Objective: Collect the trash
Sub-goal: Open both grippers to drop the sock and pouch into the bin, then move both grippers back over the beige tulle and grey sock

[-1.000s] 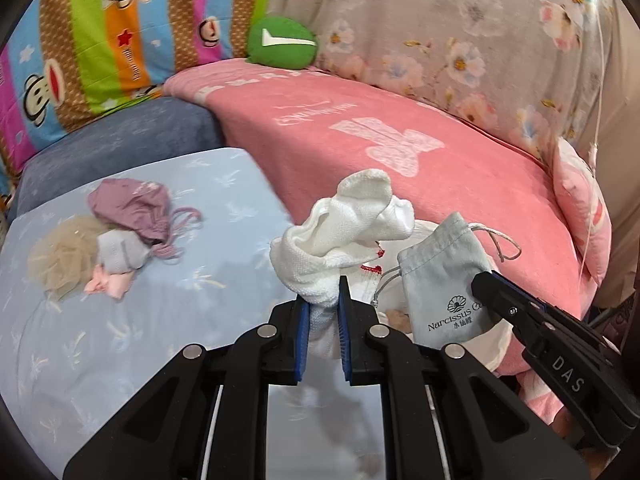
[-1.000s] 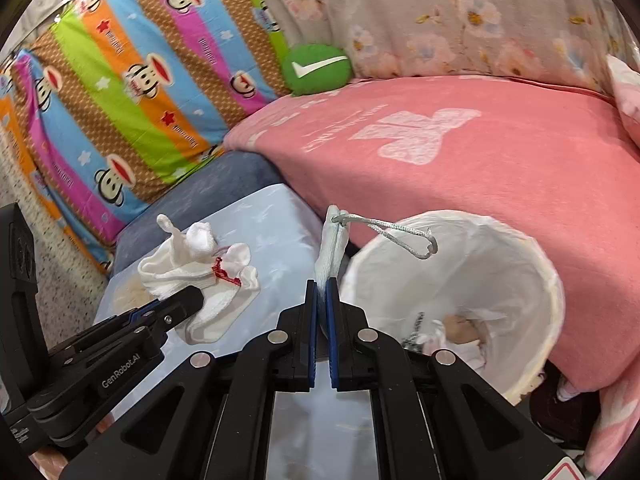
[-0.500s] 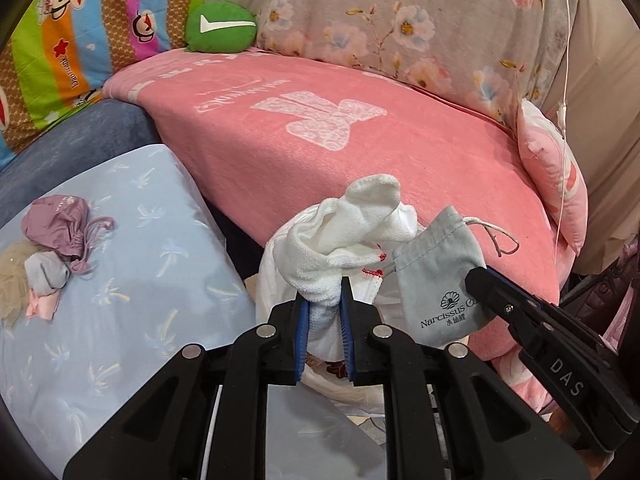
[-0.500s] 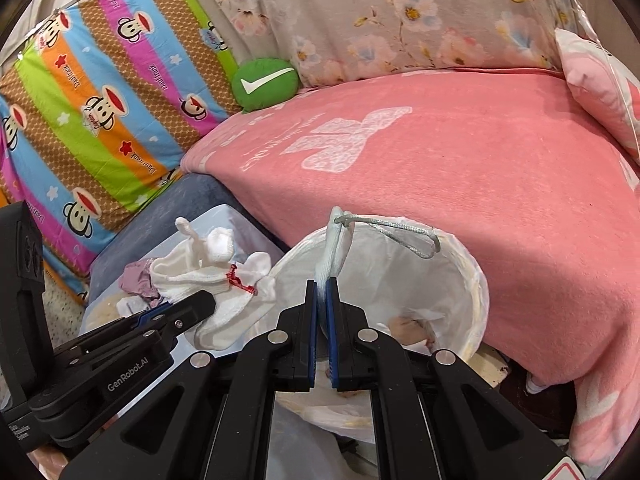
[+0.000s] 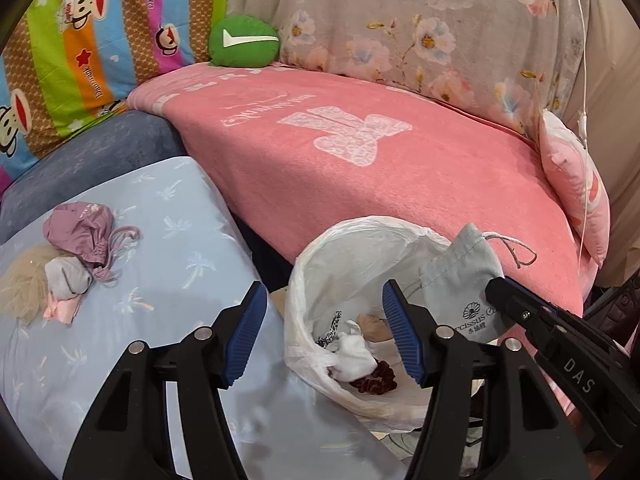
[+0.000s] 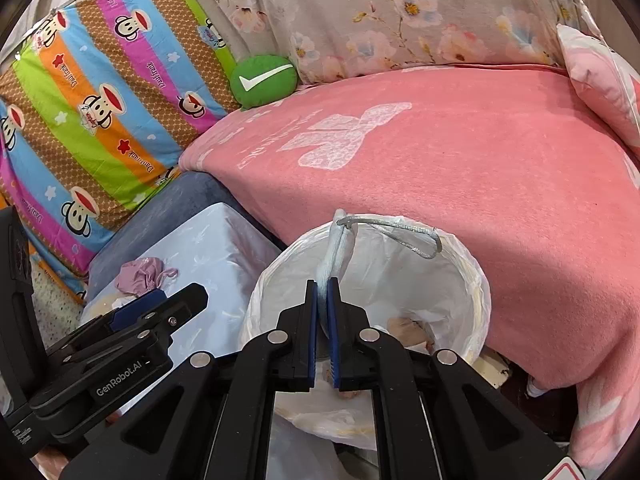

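In the left wrist view, the left gripper is opening with nothing between its blue pads, above the white plastic-lined trash bin at lower centre, where a crumpled white cloth lies. In the right wrist view, the right gripper pinches a grey fabric drawstring pouch over the bin's rim.

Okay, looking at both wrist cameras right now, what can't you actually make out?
- Bin bottom: in the right wrist view the right tongs and their grey pouch hide much of the white bin liner.
- Pile beside the purple pouch: left wrist view, bunched, items unclear.
- Pouch logo: partly covered.
- Left tongs, jaws opening, nothing between.
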{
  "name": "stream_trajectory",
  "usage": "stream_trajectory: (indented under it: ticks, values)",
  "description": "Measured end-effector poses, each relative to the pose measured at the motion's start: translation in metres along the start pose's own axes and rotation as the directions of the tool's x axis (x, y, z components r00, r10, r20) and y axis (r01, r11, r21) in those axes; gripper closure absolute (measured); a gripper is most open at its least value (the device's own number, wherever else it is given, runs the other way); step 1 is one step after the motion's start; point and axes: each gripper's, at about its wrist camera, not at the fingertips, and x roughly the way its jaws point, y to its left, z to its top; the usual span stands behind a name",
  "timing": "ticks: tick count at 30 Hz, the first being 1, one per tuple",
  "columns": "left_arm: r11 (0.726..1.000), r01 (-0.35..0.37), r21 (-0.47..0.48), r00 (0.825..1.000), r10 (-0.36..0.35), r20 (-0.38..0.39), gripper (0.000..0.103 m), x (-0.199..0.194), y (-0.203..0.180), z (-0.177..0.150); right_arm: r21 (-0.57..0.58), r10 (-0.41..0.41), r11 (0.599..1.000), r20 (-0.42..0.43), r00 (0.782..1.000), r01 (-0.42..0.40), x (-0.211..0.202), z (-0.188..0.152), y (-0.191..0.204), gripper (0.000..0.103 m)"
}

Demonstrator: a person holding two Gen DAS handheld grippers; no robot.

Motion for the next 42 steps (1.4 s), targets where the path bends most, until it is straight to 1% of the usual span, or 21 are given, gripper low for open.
stream_trajectory:
  ticks: [1,3,4,5,7,13,24,26,28,37,40,42]
  values:
    - [1.0,-0.006,-0.005,1.0,0.006,0.001,0.044,-0.001,0.002,-0.001,-0.003,0.0,1.0,0.005,1.0,0.0,0.0,0.0,0.002,0.093]
    - [1.0,-0.019,-0.015,1.0,0.019,0.006,0.041,-0.002,0.006,-0.002,-0.006,0.002,1.0,0.01,1.0,-0.002,0.0,0.0,0.006,0.093]
    - [1.0,-0.026,-0.018,1.0,0.026,0.01,0.039,-0.003,0.008,-0.003,-0.007,0.007,1.0,0.008,1.0,-0.007,0.0,0.001,0.008,0.091]
    - [0.999,-0.029,-0.019,0.999,0.029,0.013,0.039,-0.004,0.009,-0.003,-0.007,0.008,1.0,0.008,1.0,-0.008,0.0,0.001,0.009,0.087]
    - [0.999,-0.034,-0.02,0.999,0.034,0.016,0.039,-0.005,0.011,-0.004,-0.007,0.015,1.0,0.005,1.0,-0.015,0.0,0.002,0.011,0.085]
    - [0.998,-0.051,-0.025,0.998,0.052,0.034,0.039,-0.012,0.016,-0.004,-0.034,0.03,0.999,-0.005,1.0,-0.03,-0.001,0.0,0.024,0.084]
    - [0.996,-0.077,-0.053,0.996,0.079,0.049,0.039,-0.024,0.034,-0.009,-0.082,0.055,0.995,-0.032,0.998,-0.058,0.0,-0.011,0.051,0.08]
    - [0.994,-0.086,-0.063,0.995,0.089,0.049,0.033,-0.027,0.039,-0.011,-0.09,0.059,0.994,-0.038,0.998,-0.062,0.001,-0.014,0.057,0.079]
    - [0.992,-0.095,-0.077,0.994,0.099,0.055,0.032,-0.03,0.045,-0.013,-0.099,0.062,0.993,-0.043,0.997,-0.066,0.002,-0.015,0.063,0.079]
    - [0.981,-0.131,-0.14,0.989,0.14,0.058,0.031,-0.042,0.077,-0.021,-0.161,0.088,0.982,-0.074,0.993,-0.099,0.007,-0.028,0.1,0.078]
    - [0.977,-0.148,-0.156,0.986,0.159,0.059,0.031,-0.046,0.088,-0.024,-0.184,0.096,0.977,-0.081,0.992,-0.11,0.009,-0.032,0.114,0.072]
    - [0.973,-0.156,-0.169,0.984,0.168,0.057,0.031,-0.048,0.096,-0.026,-0.197,0.102,0.973,-0.089,0.991,-0.117,0.011,-0.035,0.122,0.071]
